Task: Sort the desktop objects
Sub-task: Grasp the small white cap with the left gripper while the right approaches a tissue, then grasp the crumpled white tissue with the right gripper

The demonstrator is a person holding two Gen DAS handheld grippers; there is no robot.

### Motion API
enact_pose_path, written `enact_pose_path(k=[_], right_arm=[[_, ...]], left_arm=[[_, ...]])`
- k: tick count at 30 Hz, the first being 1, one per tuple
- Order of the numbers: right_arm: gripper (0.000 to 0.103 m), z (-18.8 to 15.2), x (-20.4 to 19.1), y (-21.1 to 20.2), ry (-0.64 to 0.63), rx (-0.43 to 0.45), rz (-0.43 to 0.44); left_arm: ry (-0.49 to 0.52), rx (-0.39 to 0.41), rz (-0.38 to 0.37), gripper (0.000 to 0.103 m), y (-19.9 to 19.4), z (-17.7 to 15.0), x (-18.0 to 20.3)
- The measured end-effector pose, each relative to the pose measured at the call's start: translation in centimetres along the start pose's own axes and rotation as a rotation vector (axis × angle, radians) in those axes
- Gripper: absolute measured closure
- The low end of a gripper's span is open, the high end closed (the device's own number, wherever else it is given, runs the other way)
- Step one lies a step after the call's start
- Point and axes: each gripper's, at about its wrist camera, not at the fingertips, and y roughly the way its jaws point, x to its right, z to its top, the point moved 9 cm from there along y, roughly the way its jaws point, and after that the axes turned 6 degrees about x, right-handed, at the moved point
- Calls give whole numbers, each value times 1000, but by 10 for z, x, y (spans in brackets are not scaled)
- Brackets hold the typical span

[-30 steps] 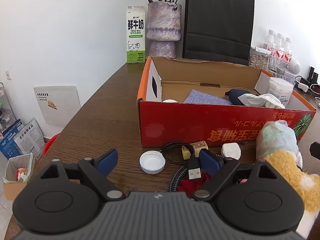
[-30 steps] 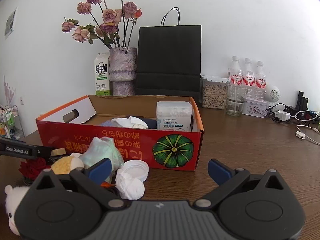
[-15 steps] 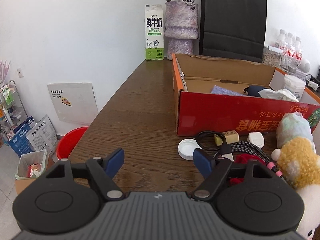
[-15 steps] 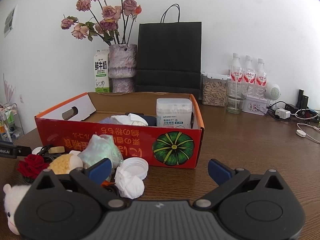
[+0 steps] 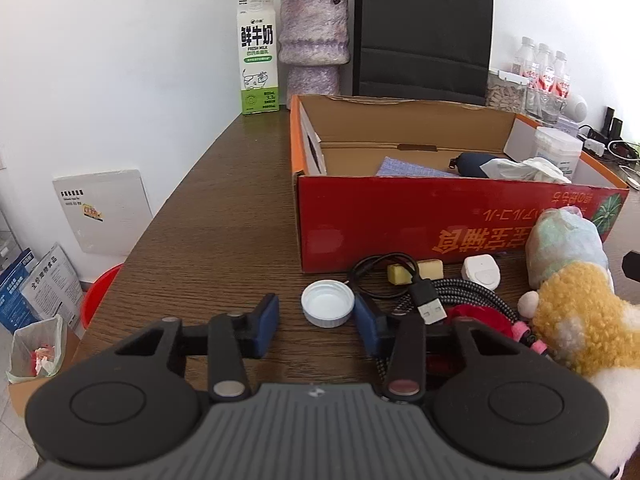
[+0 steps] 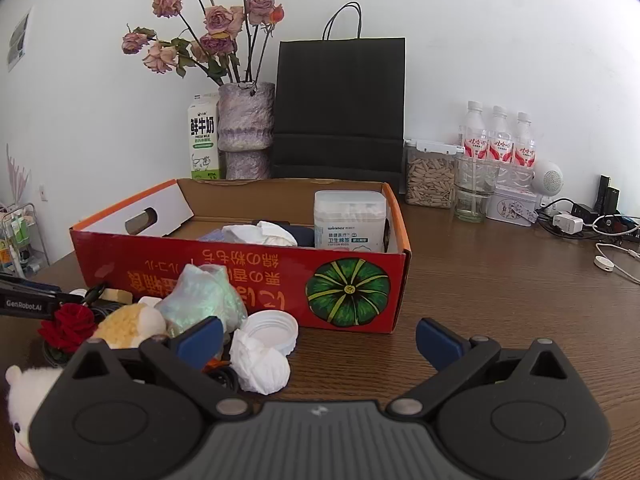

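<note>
The left gripper (image 5: pixel 316 318) is hovering low over the dark wooden table (image 5: pixel 224 216) with its blue-padded jaws standing wide apart and holding nothing. A small round white plastic bottle cap (image 5: pixel 328 304), lying open side up, is sitting just beyond the fingertips and slightly right of the midline, nearly touching the right-hand pad. Being round, the cap is offering no long axis, so the jaws can close across it from any angle; the move seems to be calling for a short push forward and a slight shift right. Just right of the cap, a black USB cable with a braided cord (image 5: pixel 430 306) is lying coiled (close enough to be caught by the right finger). Beyond both, the red cardboard box with an orange rim (image 5: pixel 400 224) is standing with its near wall facing the gripper. The right gripper (image 6: pixel 318 338) is waiting further right, its jaws also spread wide and empty, with a crumpled white tissue ball (image 6: pixel 262 366) and a larger white ribbed lid (image 6: pixel 272 330) lying near its left finger. The left gripper is the nearer one to the small cap.
</note>
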Motion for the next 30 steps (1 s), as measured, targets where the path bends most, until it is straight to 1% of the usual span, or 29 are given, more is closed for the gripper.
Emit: enact_pose_path(k=[1, 4, 9, 13, 17, 21, 26, 28, 30], right_arm=[[0, 0, 0, 0, 0, 0, 0], [0, 0, 0, 0, 1, 0, 0], [0, 0, 0, 0, 1, -1, 0], [0, 0, 0, 0, 1, 0, 0], [0, 0, 1, 0, 2, -2, -1], [0, -2, 2, -1, 2, 1, -4], [0, 1, -2, -5, -18, 33, 1], [2, 1, -5, -6, -31, 28, 6], [8, -1, -8, -3, -39, 7, 23]], left_arm=[[6, 3, -8, 74, -1, 0, 2], [22, 14, -1, 74, -1, 0, 5], [-10, 30, 11, 74, -3, -1, 1], [-51, 58, 29, 74, -9, 0, -6], [-84, 102, 65, 74, -16, 4, -14], [-92, 146, 101, 74, -23, 7, -18], [-98, 155, 107, 74, -26, 8, -20], [-102, 155, 106, 74, -27, 8, -20], [-102, 155, 101, 74, -27, 8, -20]])
